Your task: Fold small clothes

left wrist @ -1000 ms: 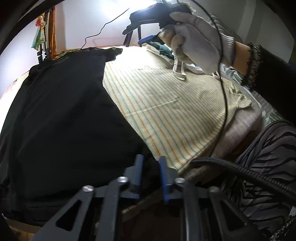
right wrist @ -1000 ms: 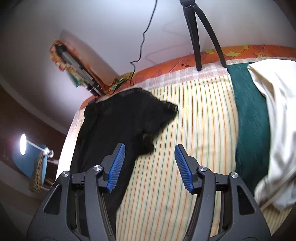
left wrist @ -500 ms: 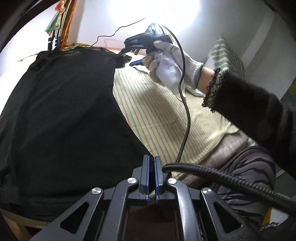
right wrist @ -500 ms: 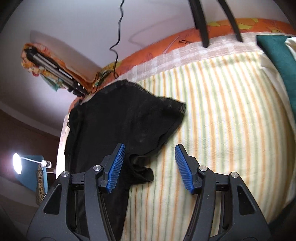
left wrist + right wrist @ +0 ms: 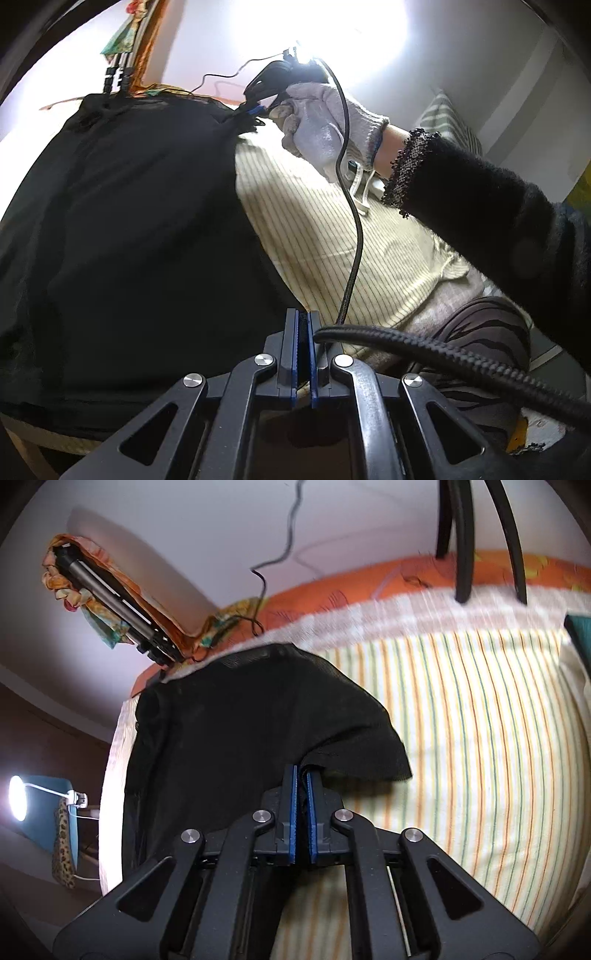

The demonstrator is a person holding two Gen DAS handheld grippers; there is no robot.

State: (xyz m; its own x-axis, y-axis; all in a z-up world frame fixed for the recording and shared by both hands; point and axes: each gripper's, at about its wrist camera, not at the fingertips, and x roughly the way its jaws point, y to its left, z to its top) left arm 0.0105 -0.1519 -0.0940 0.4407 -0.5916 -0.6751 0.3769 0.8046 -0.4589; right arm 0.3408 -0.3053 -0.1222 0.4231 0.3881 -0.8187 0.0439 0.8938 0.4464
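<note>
No brand, label or writing can be read anywhere in either view.

At the far left of the right wrist view a lit lamp point(image 5: 17, 798) stands off the bed, its base partly cut off by the frame. A folded tripod point(image 5: 110, 602) wrapped in patterned cloth leans on the wall above the bed's far left corner.

The black garment point(image 5: 129, 229) lies spread over the left part of the bed, on the striped sheet point(image 5: 480, 738). It is thin and matt, with a sheer mesh look at its far edge; its folds are too dark to make out. The sheet is a woven cotton-like cloth in fine orange, green and yellow lines.

The left gripper point(image 5: 303, 354) has its blue ribbed pads pressed together on the garment's near edge, at the bed's near side. The right gripper point(image 5: 302, 812) is likewise clamped on a bunched corner of the garment toward the bed's far side, the fabric lifted in a small peak.

In the left wrist view the right hand point(image 5: 321, 125) wears a pale knit glove; glare from behind washes out the tool's body. A braided cable point(image 5: 424, 354) crosses the lower right. A teal cloth point(image 5: 580, 635) is cut off at the right edge.
</note>
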